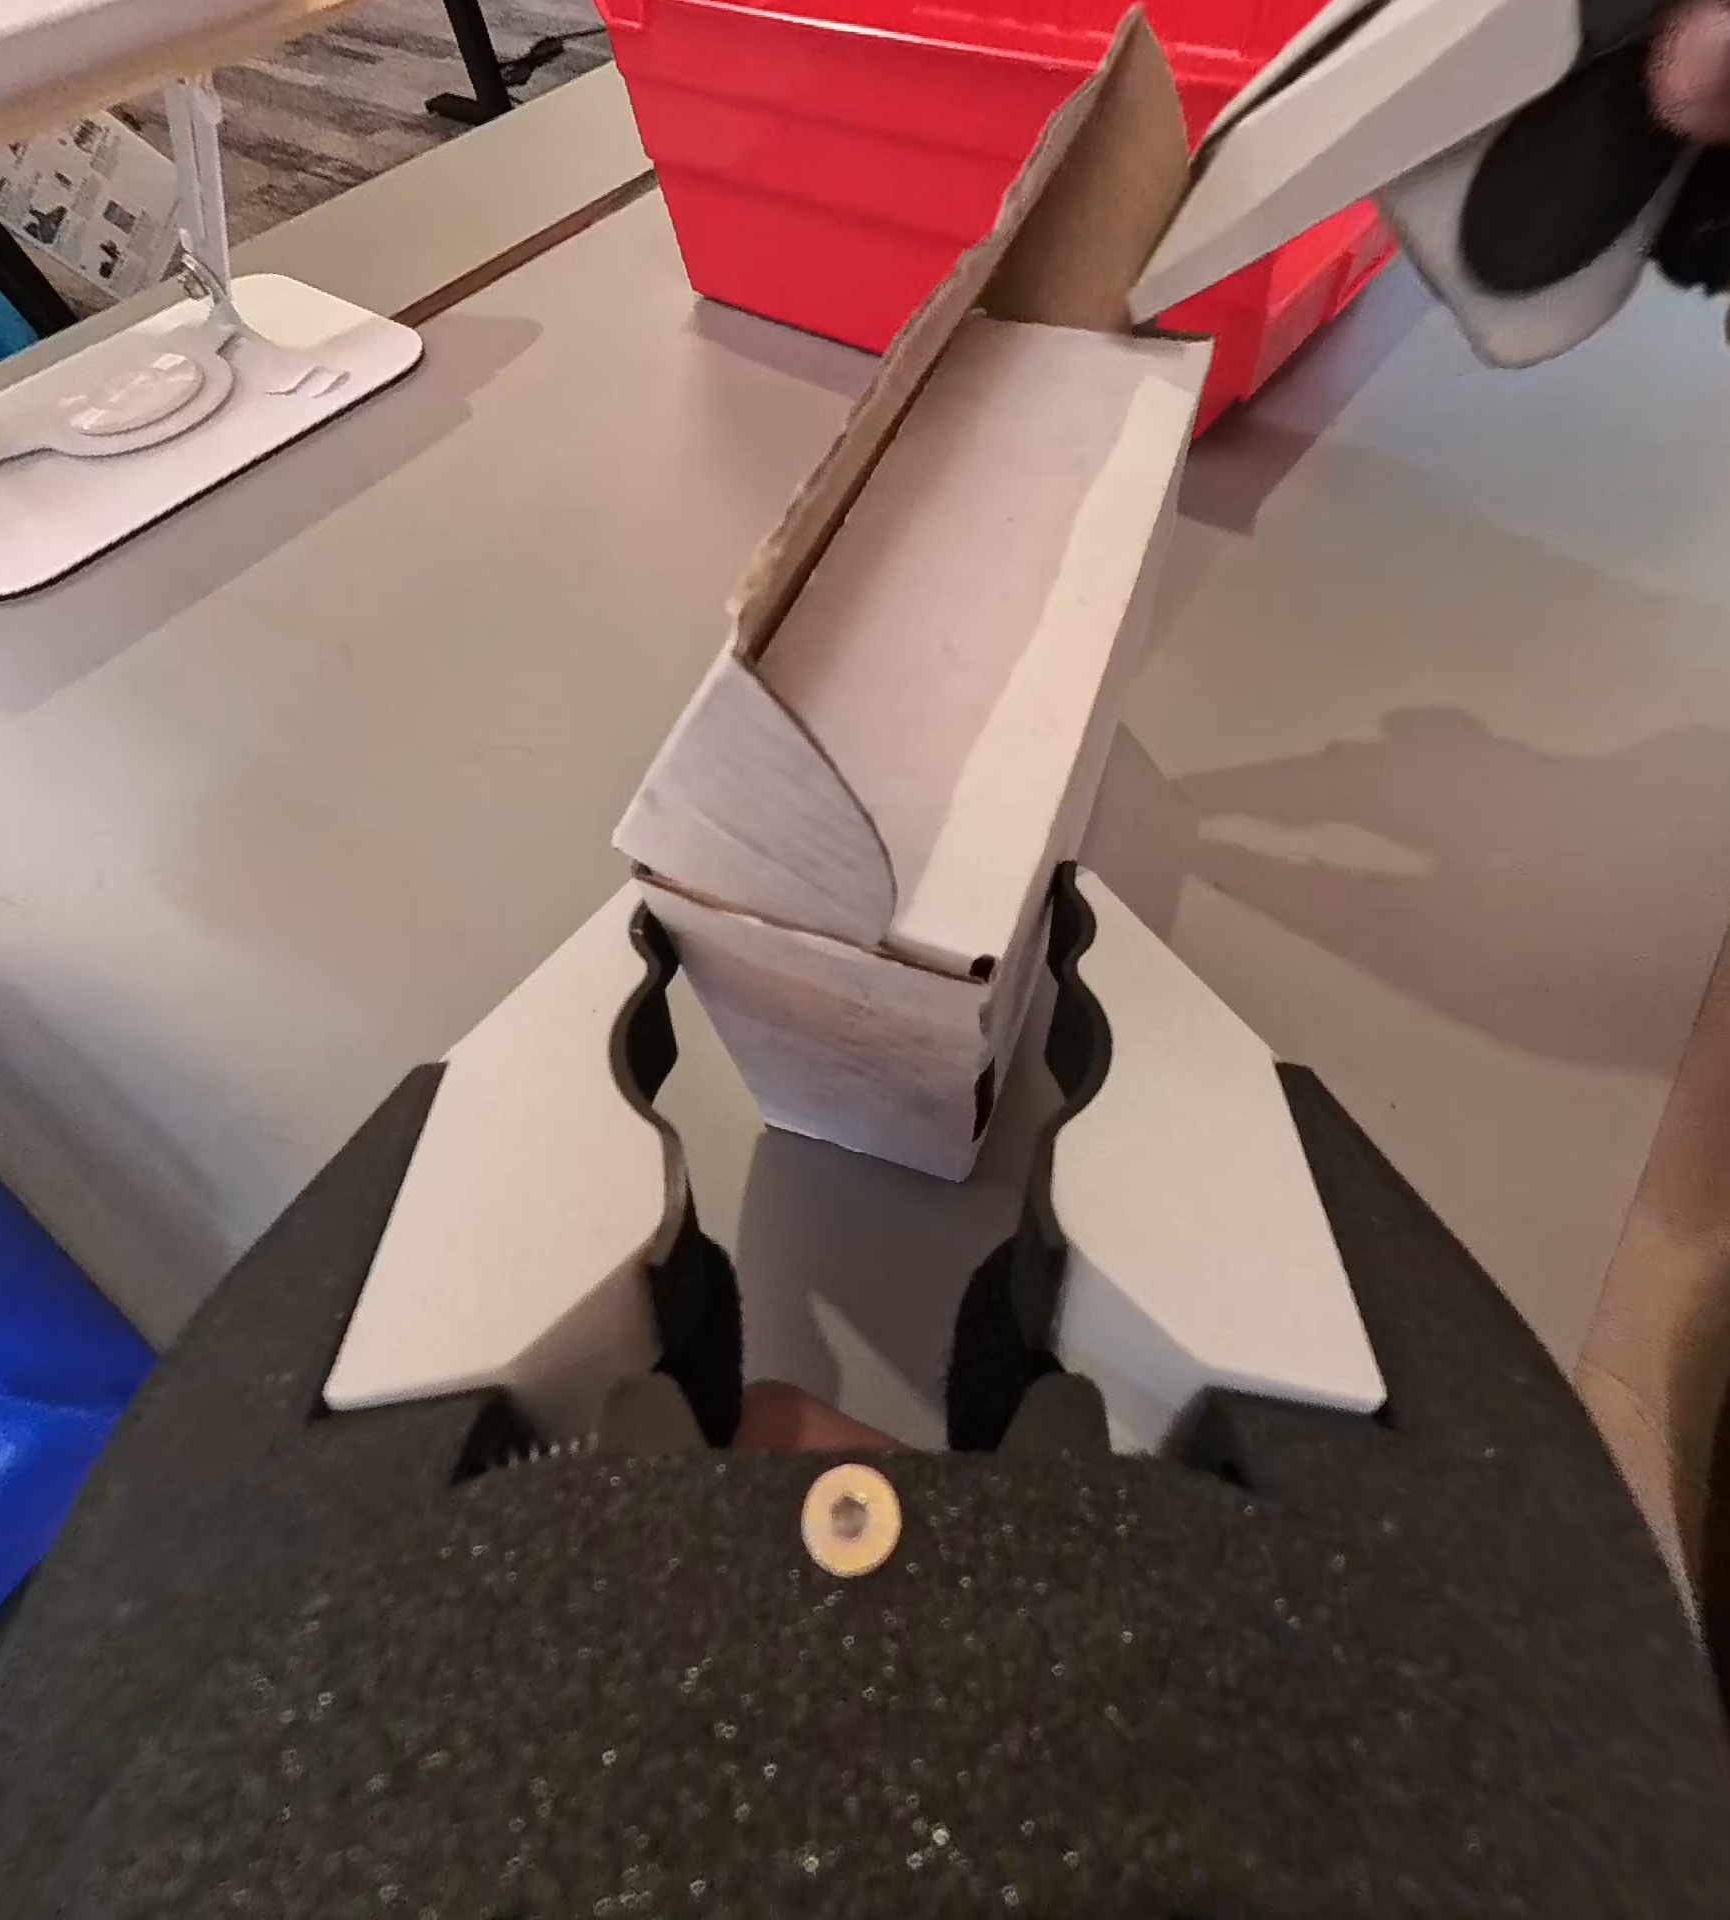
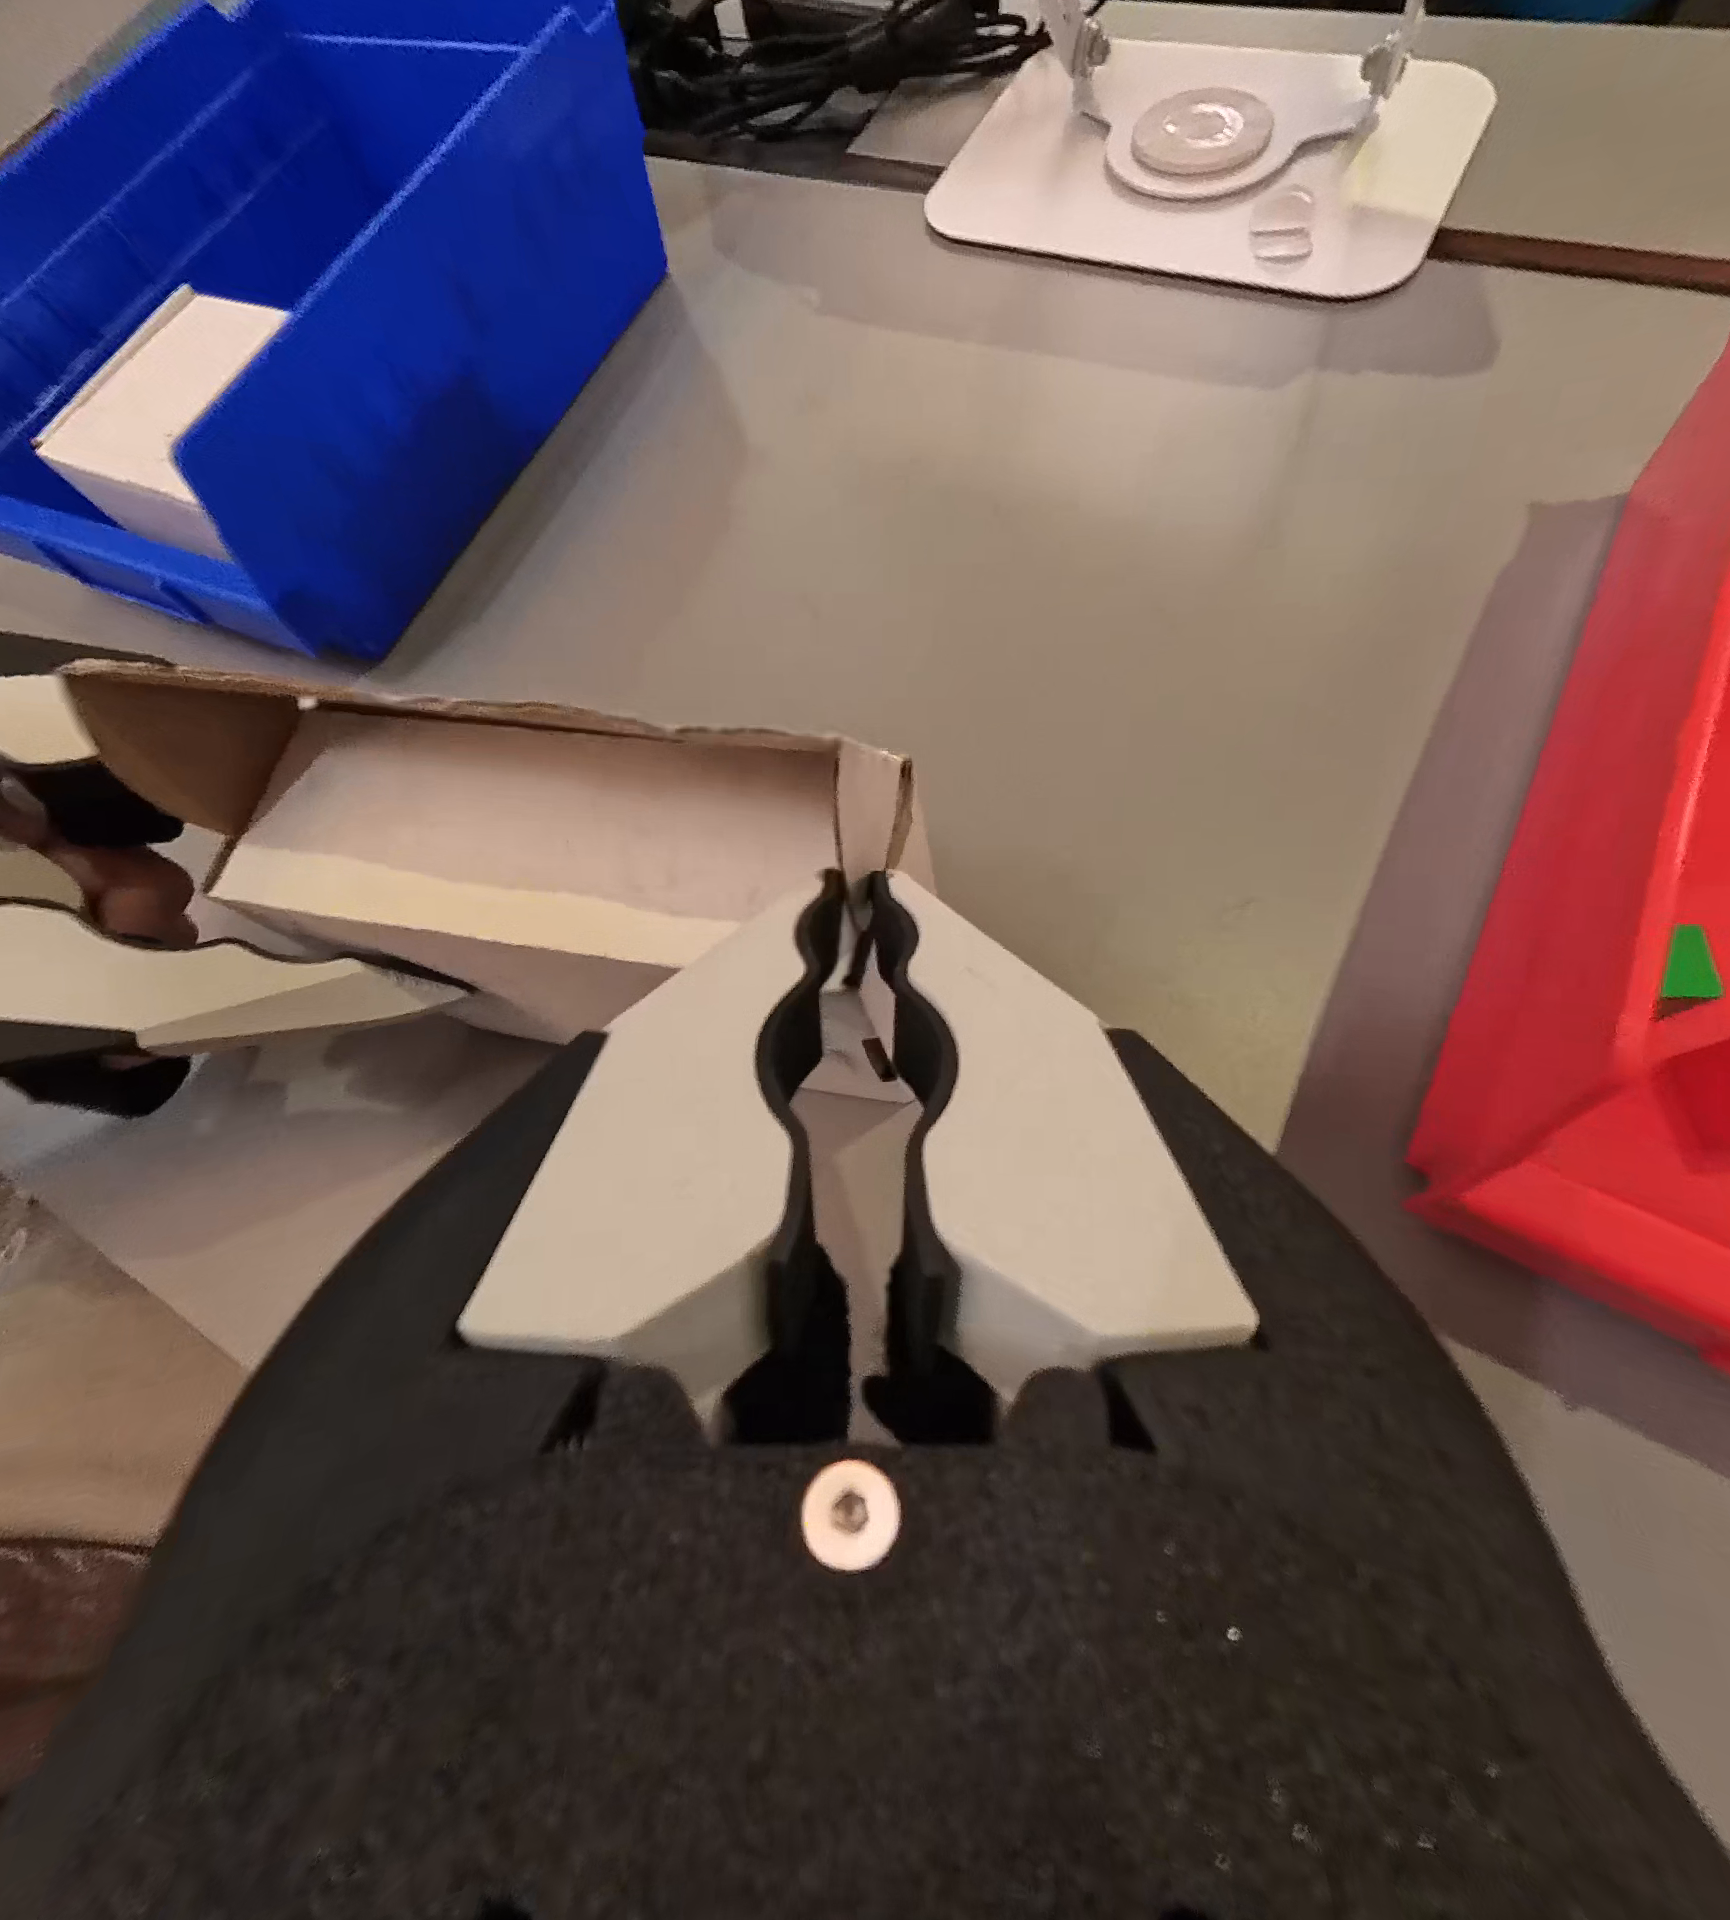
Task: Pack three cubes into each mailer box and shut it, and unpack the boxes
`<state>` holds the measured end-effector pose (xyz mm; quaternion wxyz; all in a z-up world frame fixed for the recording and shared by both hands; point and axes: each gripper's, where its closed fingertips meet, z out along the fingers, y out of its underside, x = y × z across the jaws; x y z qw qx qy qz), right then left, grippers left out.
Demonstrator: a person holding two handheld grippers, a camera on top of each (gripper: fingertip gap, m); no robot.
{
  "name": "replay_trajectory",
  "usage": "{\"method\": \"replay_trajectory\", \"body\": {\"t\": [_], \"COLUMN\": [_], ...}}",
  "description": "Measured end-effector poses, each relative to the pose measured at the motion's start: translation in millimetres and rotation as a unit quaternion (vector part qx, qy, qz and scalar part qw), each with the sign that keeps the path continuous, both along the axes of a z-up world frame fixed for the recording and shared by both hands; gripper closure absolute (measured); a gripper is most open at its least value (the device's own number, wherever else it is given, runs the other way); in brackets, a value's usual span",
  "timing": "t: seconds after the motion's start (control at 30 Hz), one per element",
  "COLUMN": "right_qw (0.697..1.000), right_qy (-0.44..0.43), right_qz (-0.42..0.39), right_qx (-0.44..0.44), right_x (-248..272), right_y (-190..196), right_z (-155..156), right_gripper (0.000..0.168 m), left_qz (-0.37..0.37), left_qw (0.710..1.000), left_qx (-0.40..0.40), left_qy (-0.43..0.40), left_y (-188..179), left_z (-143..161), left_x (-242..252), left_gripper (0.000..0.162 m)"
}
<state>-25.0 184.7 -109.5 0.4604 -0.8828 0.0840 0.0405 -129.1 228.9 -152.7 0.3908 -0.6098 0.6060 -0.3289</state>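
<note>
Jaws of the left gripper (image 1: 861, 935) clamp the near end of the long white cardboard mailer box (image 1: 954, 707), which rests on the grey table (image 1: 321, 790); ahead, at its far end, the right gripper (image 2: 853, 896) pinches a side flap (image 2: 876, 821) of the half-raised lid. Pulled unevenly, that thin flap could crease or slip free, likely dropping the lid. A blue plastic bin (image 2: 404, 343) sits ahead-left of the right jaws, a red one (image 2: 1692, 831) to their right.

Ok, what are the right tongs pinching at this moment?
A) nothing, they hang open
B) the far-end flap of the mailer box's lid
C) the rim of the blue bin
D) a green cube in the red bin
B: the right tongs are closed on a thin cardboard flap at the end of the white mailer box, while the left tongs grip its other end.
</note>
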Motion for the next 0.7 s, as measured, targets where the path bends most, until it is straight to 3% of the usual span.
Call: {"method": "replay_trajectory", "body": {"t": [0.13, 0.23, 0.3, 0.47, 0.7], "right_qw": [0.997, 0.987, 0.986, 0.991, 0.991], "right_qy": [-0.015, -0.033, -0.029, -0.018, 0.021], "right_qz": [0.054, 0.079, 0.087, 0.093, 0.088], "right_qx": [0.049, 0.135, 0.142, 0.098, 0.094], "right_x": [-0.7, 3.4, 2.1, -2.0, -5.1], "right_y": [-7.3, -3.0, 3.3, 16.3, 5.7], "right_z": [20.0, 48.2, 53.9, 35.2, 21.8], "right_gripper": [0.145, 0.154, 0.164, 0.168, 0.168], "left_qz": [-0.002, -0.002, -0.002, 0.002, 0.002], "left_qw": [1.000, 1.000, 1.000, 1.000, 1.000], "left_qx": [-0.001, -0.002, -0.002, -0.002, -0.004], "left_qy": [-0.004, -0.006, -0.006, -0.004, -0.005], "left_y": [0.4, 0.3, 0.2, 0.2, 0.4], "left_z": [0.1, 0.2, 0.1, 0.0, -0.2], "left_x": [0.2, 0.5, 0.5, 0.3, 0.4], "left_gripper": [0.092, 0.092, 0.092, 0.092, 0.092]}}
